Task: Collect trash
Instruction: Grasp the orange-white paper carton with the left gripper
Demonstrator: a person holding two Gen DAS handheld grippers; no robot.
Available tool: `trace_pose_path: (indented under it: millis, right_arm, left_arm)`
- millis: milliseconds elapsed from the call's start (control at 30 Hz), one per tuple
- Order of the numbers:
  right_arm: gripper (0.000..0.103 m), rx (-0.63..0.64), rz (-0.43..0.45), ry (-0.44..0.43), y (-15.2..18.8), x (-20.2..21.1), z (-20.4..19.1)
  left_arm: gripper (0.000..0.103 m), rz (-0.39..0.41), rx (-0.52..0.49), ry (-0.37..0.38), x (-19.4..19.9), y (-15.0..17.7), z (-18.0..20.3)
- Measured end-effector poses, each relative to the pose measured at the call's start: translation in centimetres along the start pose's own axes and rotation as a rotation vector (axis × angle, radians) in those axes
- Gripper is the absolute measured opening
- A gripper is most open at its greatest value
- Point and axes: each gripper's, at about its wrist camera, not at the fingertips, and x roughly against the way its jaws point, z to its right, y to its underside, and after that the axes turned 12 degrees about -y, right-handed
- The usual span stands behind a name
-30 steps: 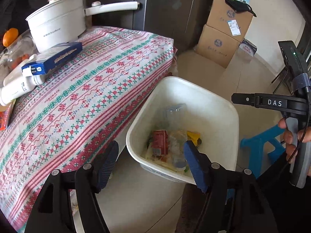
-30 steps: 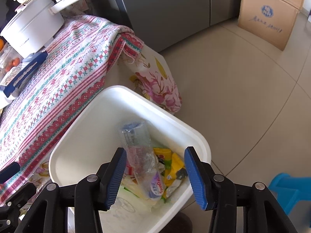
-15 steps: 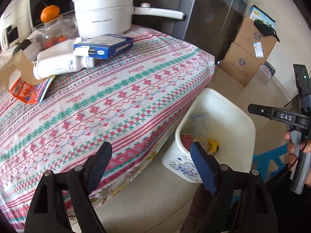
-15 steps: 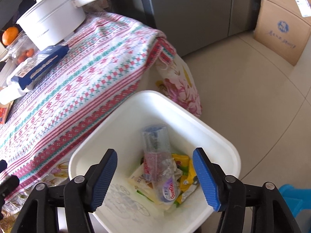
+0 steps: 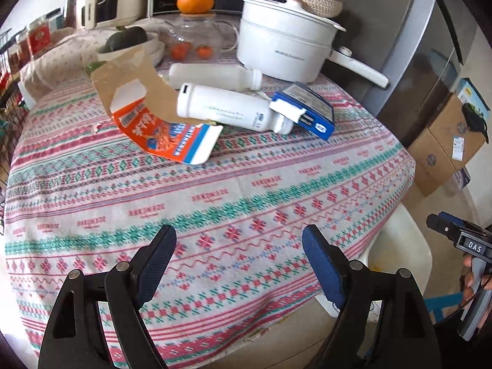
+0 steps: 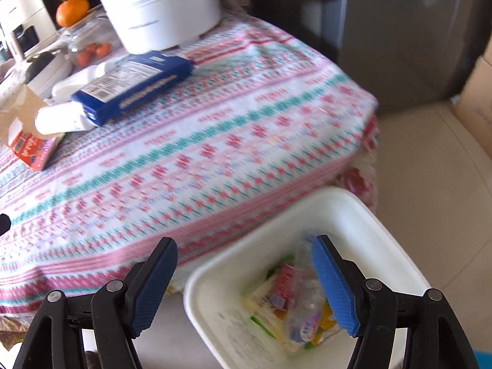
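Both grippers wide open, empty; white bottle (image 5: 227, 110) lies flat (cap toward blue box (image 5: 303, 110)).

Bare tablecloth (image 5: 246, 203) fills the frame's centre; bottles (image 5: 227, 110), boxes (image 5: 304, 110) and pot (image 5: 283, 49) crowd the top.

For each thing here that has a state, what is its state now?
left gripper: open, holds nothing
right gripper: open, holds nothing
white bin: on floor, trash inside
orange carton: torn open, lying flat
white bottle: on its side
blue box: leaning on the bottle
white pot: upright
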Motion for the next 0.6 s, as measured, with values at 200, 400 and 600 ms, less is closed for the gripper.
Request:
trace_pose_path:
  millis: [200, 400, 600]
  right_arm:
    - [0.077, 0.05, -0.035, -0.08, -3.7, -2.0, -3.5]
    - [0.078, 0.049, -0.045, -0.136, -7.5, -4.6, -5.1]
    - [0.079, -0.044, -0.077, -0.231, -10.1, -8.9, -4.2]
  left_arm:
    - [0.086, 0.015, 0.056, -0.059, -1.2, -3.4, -4.5]
    - [0.086, 0.049, 0.166, -0.084, -4.9, -7.0, -9.6]
    - [0.072, 0.034, 0.209, -0.05, -9.4, -8.9, -11.6]
